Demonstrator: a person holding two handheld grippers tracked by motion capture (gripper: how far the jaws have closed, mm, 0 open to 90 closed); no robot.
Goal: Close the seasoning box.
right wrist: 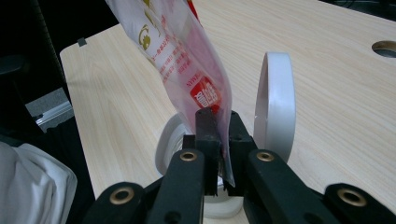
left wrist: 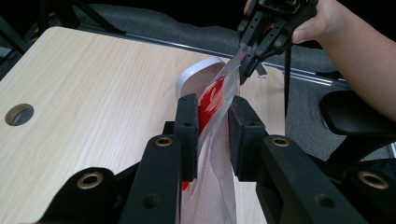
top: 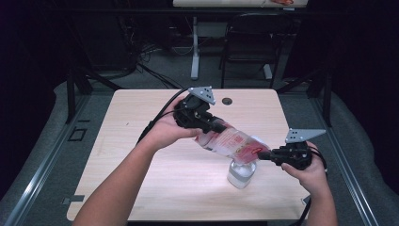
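Both grippers clamp red-printed plastic pouch (top: 230,142): left gripper (top: 212,126) mid-body, right gripper (top: 266,154) on corner over white flip-lid container (top: 241,174). Pouring step; next, tilt further.

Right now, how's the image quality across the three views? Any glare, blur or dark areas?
High view: the table is evenly lit, the surroundings are nearly black, and the plastic bag is a little soft. Left gripper view: the near tongs are blurred, and the bag and white container are sharper. Right gripper view: print on the bag is legible, with mild sheen; the left edge is dark.
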